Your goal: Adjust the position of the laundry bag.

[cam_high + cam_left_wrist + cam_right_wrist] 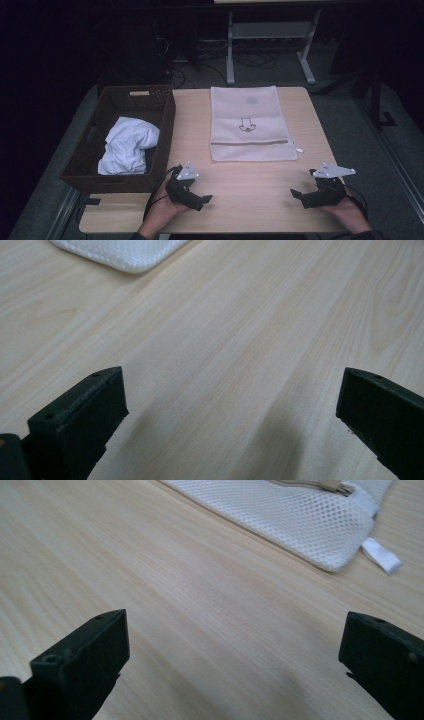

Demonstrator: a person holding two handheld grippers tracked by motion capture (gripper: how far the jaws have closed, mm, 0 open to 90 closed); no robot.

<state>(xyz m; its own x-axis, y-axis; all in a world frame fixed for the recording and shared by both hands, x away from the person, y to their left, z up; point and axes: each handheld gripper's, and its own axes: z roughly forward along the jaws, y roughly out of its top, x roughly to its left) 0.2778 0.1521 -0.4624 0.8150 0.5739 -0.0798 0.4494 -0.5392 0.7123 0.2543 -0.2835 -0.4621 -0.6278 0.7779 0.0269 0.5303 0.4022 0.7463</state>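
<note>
We had two claws, left claw [202, 199] and right claw [299, 196], both spread and empty; one mesh bag [250, 122] top centre, one basket [167, 120] left, on the surface [250, 200].

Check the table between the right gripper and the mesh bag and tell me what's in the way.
Nothing visible. Bare table lies between the open right gripper and the mesh bag, whose near corner and white tab lie just ahead of the fingers.

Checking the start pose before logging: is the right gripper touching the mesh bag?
Apart. In the high view, bare table lies between the right gripper and the mesh bag; its jaws stand open, empty.
</note>
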